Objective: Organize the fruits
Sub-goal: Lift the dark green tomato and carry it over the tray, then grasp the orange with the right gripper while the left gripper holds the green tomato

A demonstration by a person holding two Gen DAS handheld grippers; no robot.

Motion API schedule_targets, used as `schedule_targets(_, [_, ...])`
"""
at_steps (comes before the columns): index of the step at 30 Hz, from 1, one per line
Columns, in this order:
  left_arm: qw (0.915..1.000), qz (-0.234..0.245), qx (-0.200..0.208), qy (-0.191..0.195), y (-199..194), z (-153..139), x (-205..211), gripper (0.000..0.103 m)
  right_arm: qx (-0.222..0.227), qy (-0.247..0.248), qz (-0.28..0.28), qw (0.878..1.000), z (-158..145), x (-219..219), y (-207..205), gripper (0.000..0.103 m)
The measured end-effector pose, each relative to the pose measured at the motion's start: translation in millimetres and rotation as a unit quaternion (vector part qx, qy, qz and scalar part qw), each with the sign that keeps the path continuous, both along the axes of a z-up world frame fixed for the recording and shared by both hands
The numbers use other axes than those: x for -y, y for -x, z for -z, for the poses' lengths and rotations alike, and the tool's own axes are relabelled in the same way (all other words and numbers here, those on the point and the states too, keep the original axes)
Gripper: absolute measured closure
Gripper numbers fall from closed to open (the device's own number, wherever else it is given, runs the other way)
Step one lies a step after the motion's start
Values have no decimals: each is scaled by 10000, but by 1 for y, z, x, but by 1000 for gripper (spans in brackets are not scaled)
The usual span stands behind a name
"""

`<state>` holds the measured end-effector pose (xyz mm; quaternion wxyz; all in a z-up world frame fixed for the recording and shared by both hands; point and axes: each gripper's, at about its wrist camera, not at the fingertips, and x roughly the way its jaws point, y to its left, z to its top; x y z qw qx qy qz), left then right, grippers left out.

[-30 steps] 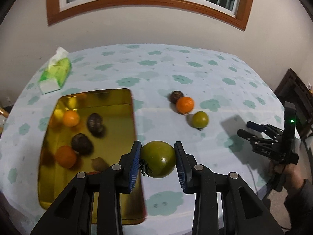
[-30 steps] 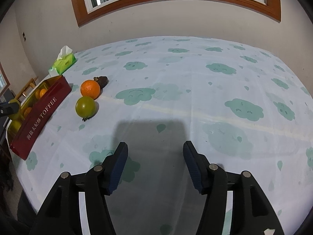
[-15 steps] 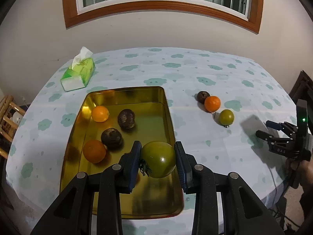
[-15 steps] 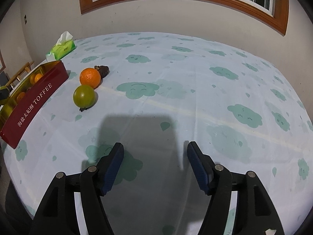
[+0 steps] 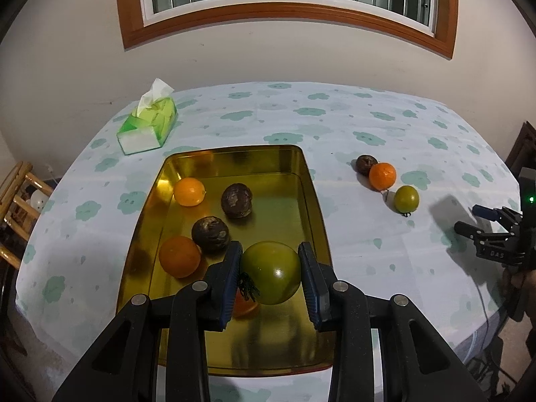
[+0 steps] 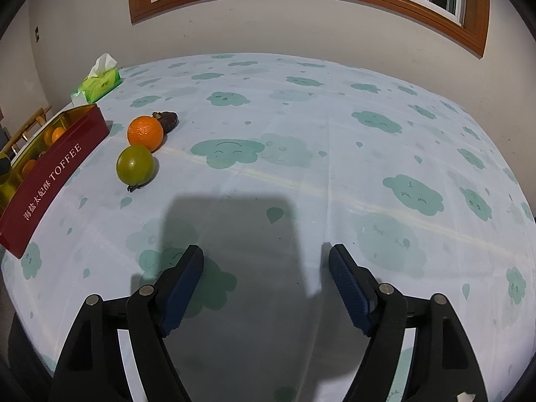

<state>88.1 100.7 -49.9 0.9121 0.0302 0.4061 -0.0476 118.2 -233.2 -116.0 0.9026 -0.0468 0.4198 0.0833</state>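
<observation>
My left gripper (image 5: 270,273) is shut on a large green tomato (image 5: 272,269) and holds it above the near end of the gold tray (image 5: 313,201). The tray holds two oranges (image 5: 189,191), two dark brown fruits (image 5: 236,200) and a red-orange fruit (image 5: 244,305) half hidden under the tomato. On the cloth to the right lie a dark fruit (image 5: 365,164), an orange (image 5: 382,175) and a small green tomato (image 5: 406,198); these show in the right wrist view too (image 6: 135,164). My right gripper (image 6: 266,281) is open and empty above bare cloth.
A green tissue pack (image 5: 147,126) sits at the table's far left. The tray's red side wall (image 6: 53,176) reads TOFFEE in the right wrist view. A wooden chair (image 5: 16,197) stands off the left edge. The right gripper also shows in the left wrist view (image 5: 482,224).
My left gripper has carried the green tomato from over the cloth leftward to above the tray. The right gripper has shifted slightly and stays open.
</observation>
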Motion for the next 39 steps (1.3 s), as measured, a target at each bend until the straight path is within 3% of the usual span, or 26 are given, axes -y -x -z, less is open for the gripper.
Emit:
schedule_targets(13, [9998,-205,-50,-21,-2,12,-16,67,89,132,204,9997,-1,4,-1,26])
schedule_targets(18, [9992,-380,-75,30,-4,16,-30,67,219,-542,289,9979,-14,6,0,34])
schedule_targets(27, [9985,-510,-39,174,-7,14,-40,67,180,-1097,-605,9920,-44,-63,-35,34])
schedule_targets(36, [9989,-408,-24,212,-11,8,-38,67,-295,-910,-728,9927,-23,-116,-88,34])
schedule_targets(38, [9990,-377,-29,228,-14,6,-37,67,-395,-947,-728,9921,-18,-120,-96,38])
schedule_targets(39, [9991,-356,-29,224,-15,5,-36,67,-442,-964,-735,9916,-17,-122,-99,50])
